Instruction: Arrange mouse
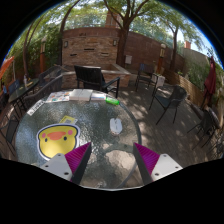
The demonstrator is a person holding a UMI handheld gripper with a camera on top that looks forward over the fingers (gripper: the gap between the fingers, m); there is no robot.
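Observation:
A small pale grey mouse [116,126] lies on the round glass table [95,115], just ahead of my fingers and a little to the right of centre. A yellow mouse pad with a cartoon figure [57,138] lies on the glass to the left of the mouse, beside my left finger. My gripper [110,150] is open and empty, with its magenta pads [77,158] wide apart above the near part of the table. Nothing is between the fingers.
A green object [113,101] and some flat papers or magazines [62,97] lie at the table's far side. Dark patio chairs [92,78] stand around the table, another one at the right [168,103]. A brick wall [90,45] and trees stand behind.

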